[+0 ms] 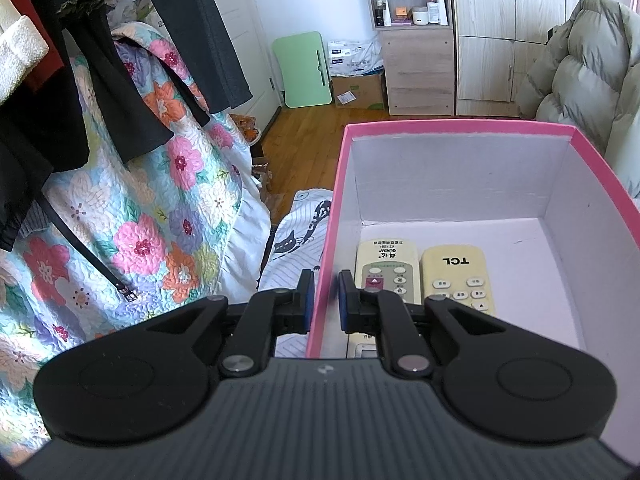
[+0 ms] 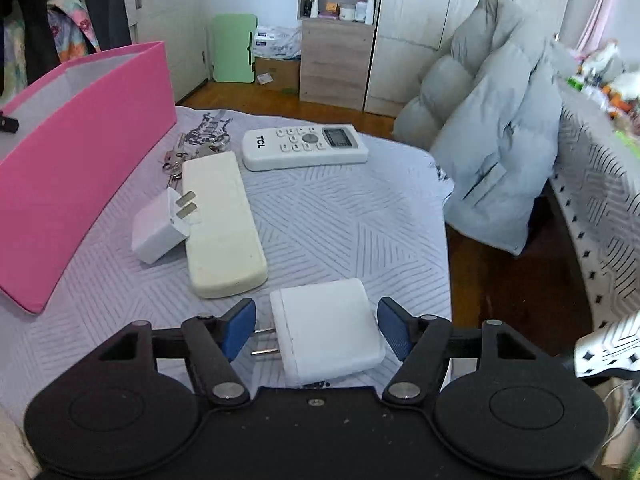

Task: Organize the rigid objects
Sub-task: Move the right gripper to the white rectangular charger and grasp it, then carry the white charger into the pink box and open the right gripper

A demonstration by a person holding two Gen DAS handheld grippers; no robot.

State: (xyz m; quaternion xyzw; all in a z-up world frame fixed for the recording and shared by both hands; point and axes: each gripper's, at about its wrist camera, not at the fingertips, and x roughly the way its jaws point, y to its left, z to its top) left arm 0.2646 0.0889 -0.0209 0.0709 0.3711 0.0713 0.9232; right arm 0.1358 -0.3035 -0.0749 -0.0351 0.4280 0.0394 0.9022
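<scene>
My left gripper (image 1: 325,300) is shut on the left wall of the pink box (image 1: 460,124), one blue pad outside and one inside. On the box floor lie a cream remote (image 1: 386,268) and a yellowish TCL remote (image 1: 458,280). In the right wrist view, my right gripper (image 2: 316,330) stands open around a white charger (image 2: 332,328) lying on the striped cover, with gaps at both pads. Beyond it lie a face-down cream remote (image 2: 222,224), a small white plug (image 2: 160,228), a bunch of keys (image 2: 188,152) and a white TCL remote (image 2: 304,146). The pink box (image 2: 80,160) stands to the left.
The striped cover (image 2: 340,220) ends at an edge on the right, with wood floor below. A grey puffy jacket (image 2: 492,132) hangs at the right. A floral quilt (image 1: 140,220) and dark hanging clothes (image 1: 100,80) fill the left. A shelf cabinet (image 2: 340,40) stands at the back.
</scene>
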